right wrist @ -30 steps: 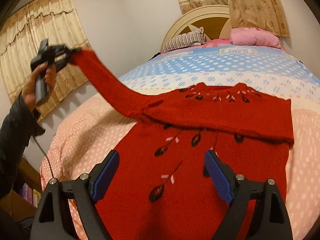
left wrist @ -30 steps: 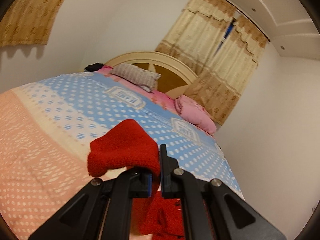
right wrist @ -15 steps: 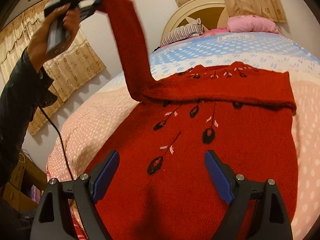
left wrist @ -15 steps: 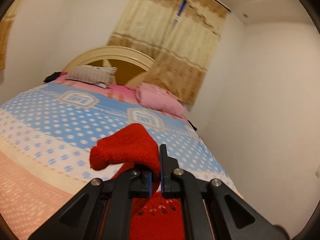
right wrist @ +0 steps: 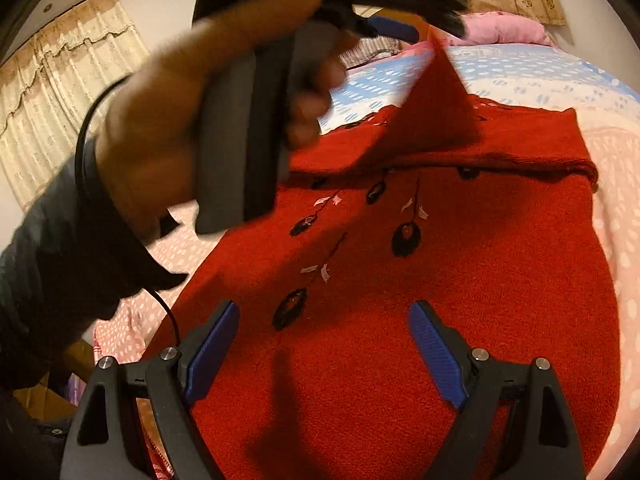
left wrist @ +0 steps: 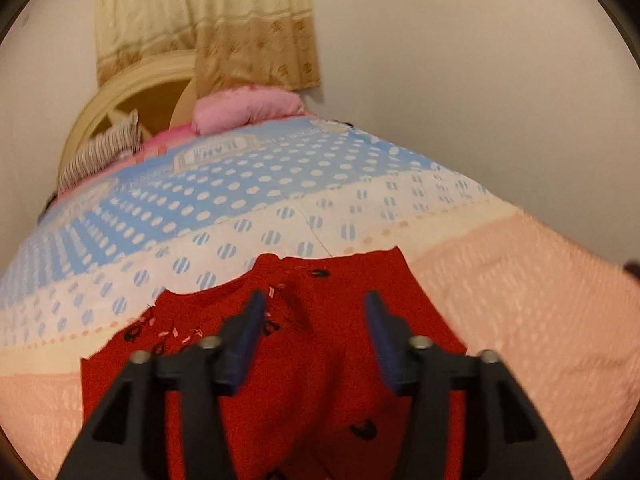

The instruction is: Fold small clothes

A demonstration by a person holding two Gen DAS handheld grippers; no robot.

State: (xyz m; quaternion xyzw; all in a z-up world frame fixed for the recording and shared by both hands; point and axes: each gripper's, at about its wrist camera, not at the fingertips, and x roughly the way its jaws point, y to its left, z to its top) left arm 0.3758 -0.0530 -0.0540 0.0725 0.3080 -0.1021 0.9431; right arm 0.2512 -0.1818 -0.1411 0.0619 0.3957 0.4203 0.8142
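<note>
the red sweater [right wrist: 460, 280] lies flat along the bed [left wrist: 540, 280], neckline toward the headboard end, its left sleeve [right wrist: 436, 100] draping across the chest. the left tool [left wrist: 314, 332] is above it; its jaws have just opened, nothing between. the right tool [right wrist: 324, 354] hovers wide and empty over the hem.

warm indoor light, motion blur, fisheye edges

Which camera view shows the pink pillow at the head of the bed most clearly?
The left wrist view shows it best: the pink pillow lies whole and unblocked against the headboard. In the right wrist view the same pillow sits at the top edge, and the hand with its blurred device covers its left end.
</note>
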